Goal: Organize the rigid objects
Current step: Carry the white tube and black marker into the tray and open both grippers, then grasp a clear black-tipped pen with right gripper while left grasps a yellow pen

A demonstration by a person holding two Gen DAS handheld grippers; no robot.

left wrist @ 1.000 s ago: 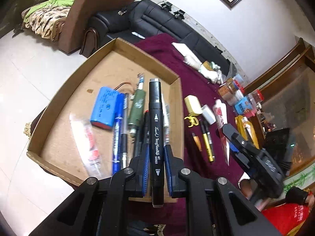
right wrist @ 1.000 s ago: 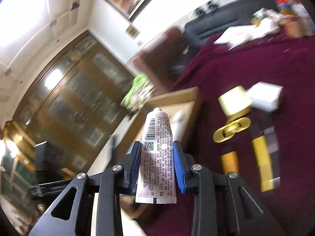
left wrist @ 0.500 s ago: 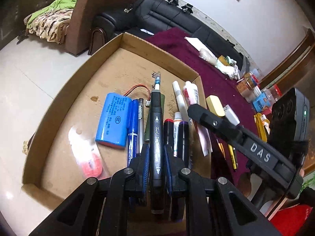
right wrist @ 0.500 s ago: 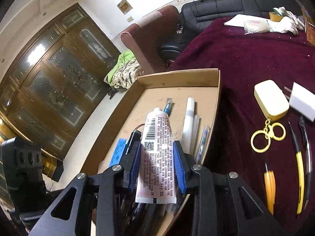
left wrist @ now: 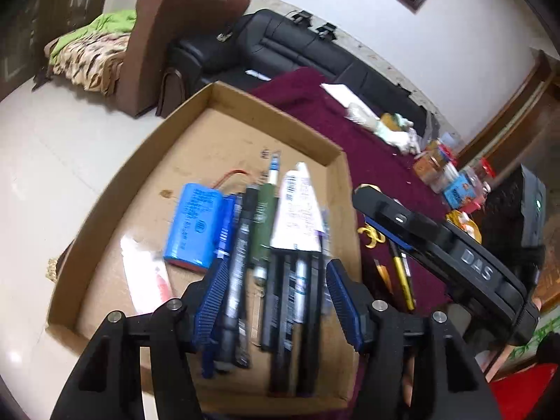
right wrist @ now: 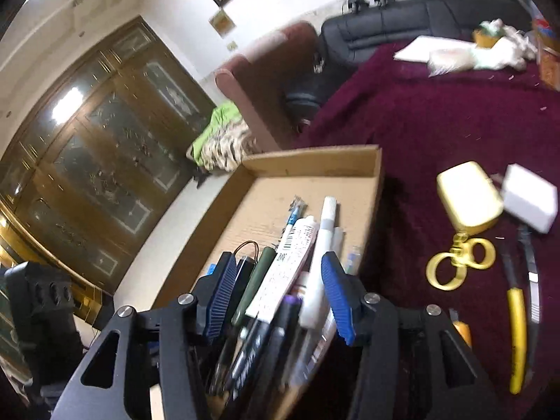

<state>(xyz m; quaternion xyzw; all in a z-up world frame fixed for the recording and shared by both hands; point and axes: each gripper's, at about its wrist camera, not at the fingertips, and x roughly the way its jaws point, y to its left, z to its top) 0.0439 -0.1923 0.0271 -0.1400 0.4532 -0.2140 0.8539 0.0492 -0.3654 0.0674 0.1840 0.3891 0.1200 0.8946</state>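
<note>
A shallow cardboard tray (left wrist: 105, 203) on the maroon table holds a row of pens and markers, a blue battery pack (left wrist: 196, 225) and a white tube (left wrist: 297, 210). My left gripper (left wrist: 276, 297) is open above the tray; the black marker (left wrist: 238, 280) lies in the row just below its fingers. My right gripper (right wrist: 276, 297) is open too, over the tray's near end; the white tube (right wrist: 287, 266) lies on the pens between its fingers. The right gripper's body also shows in the left wrist view (left wrist: 437, 245).
On the maroon cloth (right wrist: 437, 112) right of the tray lie a yellow case with key ring (right wrist: 465, 203), a white block (right wrist: 530, 196), a yellow pen (right wrist: 516, 332) and tweezers. Jars and clutter stand at the table's far end (left wrist: 451, 175). A black sofa (left wrist: 287, 52) lies behind.
Both grippers have opened. The black marker has dropped from the left gripper into the row of pens, and the white tube has dropped from the right gripper onto the pens.
</note>
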